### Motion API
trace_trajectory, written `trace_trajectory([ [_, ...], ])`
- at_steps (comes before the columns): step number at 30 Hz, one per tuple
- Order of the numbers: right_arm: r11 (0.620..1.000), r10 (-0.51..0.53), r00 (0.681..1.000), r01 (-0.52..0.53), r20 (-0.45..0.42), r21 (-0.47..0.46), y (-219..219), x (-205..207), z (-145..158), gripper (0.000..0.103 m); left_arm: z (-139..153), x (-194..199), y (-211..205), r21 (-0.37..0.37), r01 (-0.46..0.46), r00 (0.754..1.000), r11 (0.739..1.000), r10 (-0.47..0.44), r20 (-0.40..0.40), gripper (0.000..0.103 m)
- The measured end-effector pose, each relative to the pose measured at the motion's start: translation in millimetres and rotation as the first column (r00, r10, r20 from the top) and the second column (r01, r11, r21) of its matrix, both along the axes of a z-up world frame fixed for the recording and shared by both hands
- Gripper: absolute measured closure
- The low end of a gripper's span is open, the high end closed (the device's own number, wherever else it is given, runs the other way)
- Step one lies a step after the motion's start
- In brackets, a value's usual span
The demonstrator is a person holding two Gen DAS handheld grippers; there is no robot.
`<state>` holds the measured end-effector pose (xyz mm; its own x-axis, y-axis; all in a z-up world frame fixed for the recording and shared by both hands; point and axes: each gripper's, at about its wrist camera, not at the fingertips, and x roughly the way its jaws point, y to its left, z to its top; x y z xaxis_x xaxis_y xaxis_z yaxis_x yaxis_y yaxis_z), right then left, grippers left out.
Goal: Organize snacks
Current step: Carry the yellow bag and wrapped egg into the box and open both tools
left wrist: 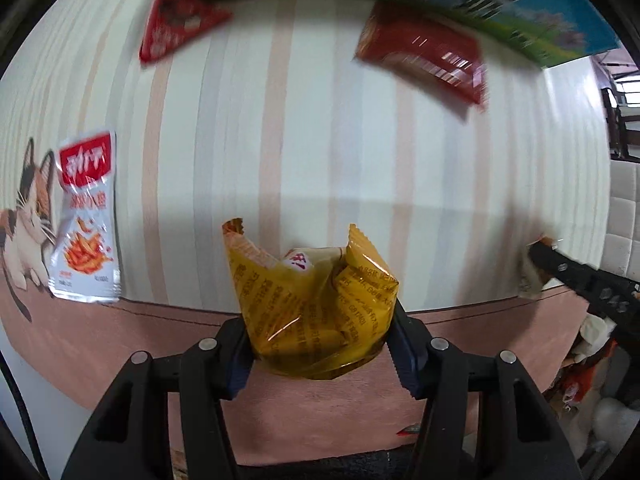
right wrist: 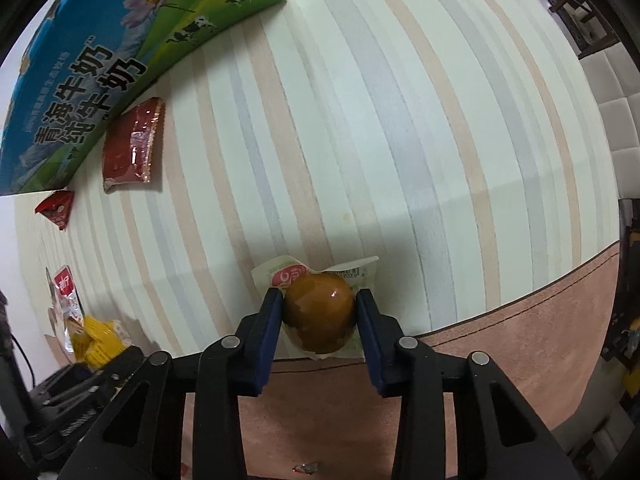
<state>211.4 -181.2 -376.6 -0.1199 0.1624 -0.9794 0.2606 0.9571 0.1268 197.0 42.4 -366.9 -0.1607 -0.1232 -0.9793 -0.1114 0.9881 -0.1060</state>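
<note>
My left gripper (left wrist: 320,340) is shut on a crumpled yellow snack packet (left wrist: 316,300), held above the near edge of the striped tablecloth (left wrist: 340,152). My right gripper (right wrist: 319,320) is shut on a packaged brown braised egg (right wrist: 320,314) in a clear white-edged wrapper, near the table's front edge. The right gripper's tip shows at the right of the left wrist view (left wrist: 560,268). The left gripper with its yellow packet shows at the lower left of the right wrist view (right wrist: 100,340).
A blue-and-green milk carton box (right wrist: 100,52) stands at the far side. A dark red packet (right wrist: 130,148) and a small red triangular packet (right wrist: 56,208) lie beside it. A white-and-red spicy strip packet (left wrist: 86,220) lies at the left. A chair (right wrist: 612,92) stands at the right.
</note>
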Motion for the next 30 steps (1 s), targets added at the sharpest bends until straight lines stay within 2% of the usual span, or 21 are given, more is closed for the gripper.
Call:
trace_trajectory([
  [7,0.998,-0.025,0.999,0.023,0.044,0.059,-4.5,0.3,18.2,0.063,43.2,6.5,-8.3,-0.009,0.021,0.996,1.000,-0.020,0.085,0.048],
  [15,0.987,-0.043,0.989,0.021,0.139,0.160,4.6,22.0,70.3,0.063,100.0,21.2,-3.4,-0.067,0.027,0.983,0.997,-0.014,0.181,0.048],
  [22,0.970,-0.051,0.962,-0.016,0.267,0.244,21.8,66.4,140.2,0.063,161.0,82.8,5.4,-0.073,0.027,0.958,0.997,-0.005,0.287,0.048],
  [25,0.969,-0.032,0.948,-0.049,0.318,0.243,33.3,98.0,159.9,0.063,169.2,117.6,16.2,-0.041,0.029,0.949,0.999,-0.015,0.314,0.048],
  [30,0.980,0.020,0.928,-0.093,0.371,0.178,53.7,152.5,169.1,0.063,163.8,178.3,42.9,0.055,0.037,0.952,0.998,-0.052,0.303,0.048],
])
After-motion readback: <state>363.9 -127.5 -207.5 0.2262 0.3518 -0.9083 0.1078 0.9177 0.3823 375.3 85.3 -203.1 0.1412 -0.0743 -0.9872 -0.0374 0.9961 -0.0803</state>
